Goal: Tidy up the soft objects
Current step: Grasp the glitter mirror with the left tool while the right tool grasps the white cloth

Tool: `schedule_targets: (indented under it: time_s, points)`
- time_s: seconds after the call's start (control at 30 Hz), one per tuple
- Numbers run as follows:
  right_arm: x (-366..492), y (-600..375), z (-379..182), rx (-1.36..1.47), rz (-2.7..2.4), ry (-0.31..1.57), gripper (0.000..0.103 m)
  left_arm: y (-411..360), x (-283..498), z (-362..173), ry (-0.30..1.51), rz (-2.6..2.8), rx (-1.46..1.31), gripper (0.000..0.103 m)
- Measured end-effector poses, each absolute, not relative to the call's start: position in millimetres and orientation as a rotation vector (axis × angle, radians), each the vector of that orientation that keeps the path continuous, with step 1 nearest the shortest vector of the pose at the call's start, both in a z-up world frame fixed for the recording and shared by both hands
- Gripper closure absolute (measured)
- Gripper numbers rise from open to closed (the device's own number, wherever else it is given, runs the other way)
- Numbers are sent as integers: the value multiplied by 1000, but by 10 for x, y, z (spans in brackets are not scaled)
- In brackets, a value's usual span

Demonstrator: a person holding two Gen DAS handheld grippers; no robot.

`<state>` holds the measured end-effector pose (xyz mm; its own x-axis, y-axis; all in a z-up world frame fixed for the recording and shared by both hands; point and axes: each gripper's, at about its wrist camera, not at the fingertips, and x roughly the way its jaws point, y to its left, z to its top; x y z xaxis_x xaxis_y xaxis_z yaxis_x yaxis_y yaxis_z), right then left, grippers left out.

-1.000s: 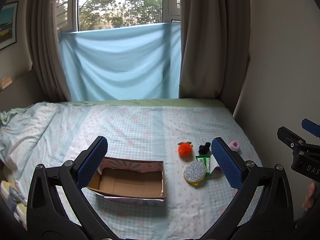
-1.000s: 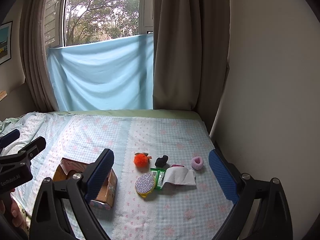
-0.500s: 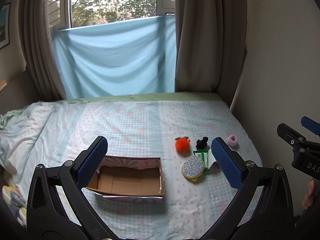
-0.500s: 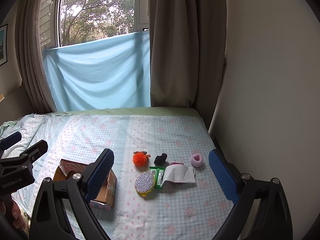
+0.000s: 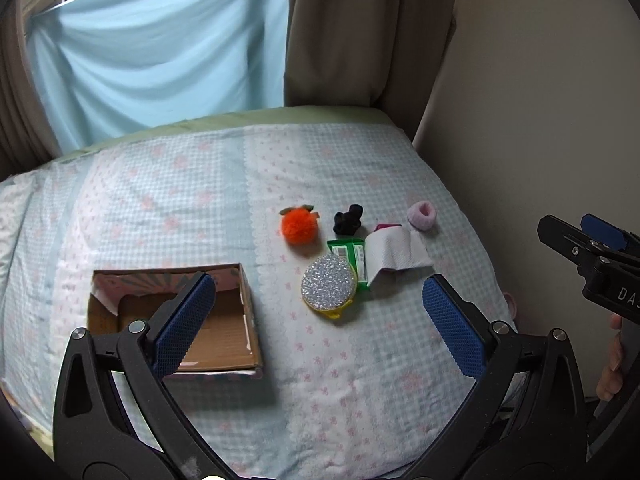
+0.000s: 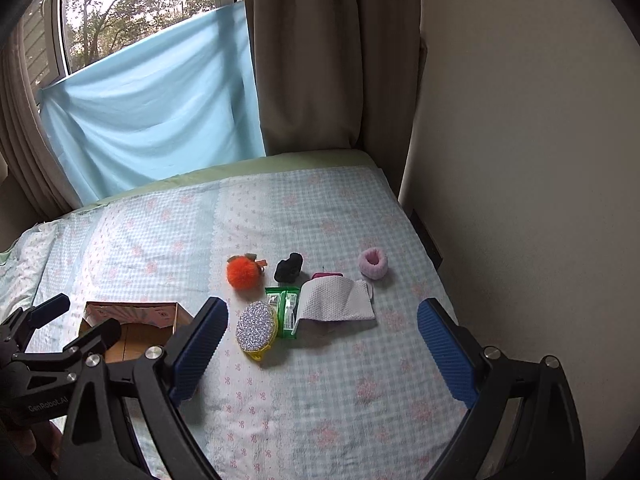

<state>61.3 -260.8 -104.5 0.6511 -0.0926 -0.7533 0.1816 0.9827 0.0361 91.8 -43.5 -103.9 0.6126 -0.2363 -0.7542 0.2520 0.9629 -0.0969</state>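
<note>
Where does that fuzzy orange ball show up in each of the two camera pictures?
Left wrist view: the fuzzy orange ball lies just above centre, on the bed.
Right wrist view: it lies left of centre, at mid-height.
Shared landmark: the black scrunchie lies just to its right in both.

From the open brown cardboard box [image 5: 176, 316] at 9 o'clock, bare checked bedsheet [image 5: 328, 376] runs to 6 o'clock. Toward 1 o'clock, the round glittery silver compact [image 5: 329, 286], green wipes packet [image 5: 352, 254] and folded white cloth [image 5: 394, 258] crowd together, touching. The beige wall [image 5: 540, 100] closes off 3 o'clock.
</note>
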Motion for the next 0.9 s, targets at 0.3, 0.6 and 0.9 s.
schedule_targets:
  time_s: [0.3,0.6,0.9]
  points:
    - [1402,-3107,-2058,140,-74,989,8,-1009,1476,-2142,1028,-292,-56,0]
    - [2129,-3361,-3229,247,14,1133,8,-1231,2019,-3385,1160,-266,-92,0]
    - [2443,-3499,-4001,315,55,1219,8,-1298,2337,-4255,1255,-310,-66,1]
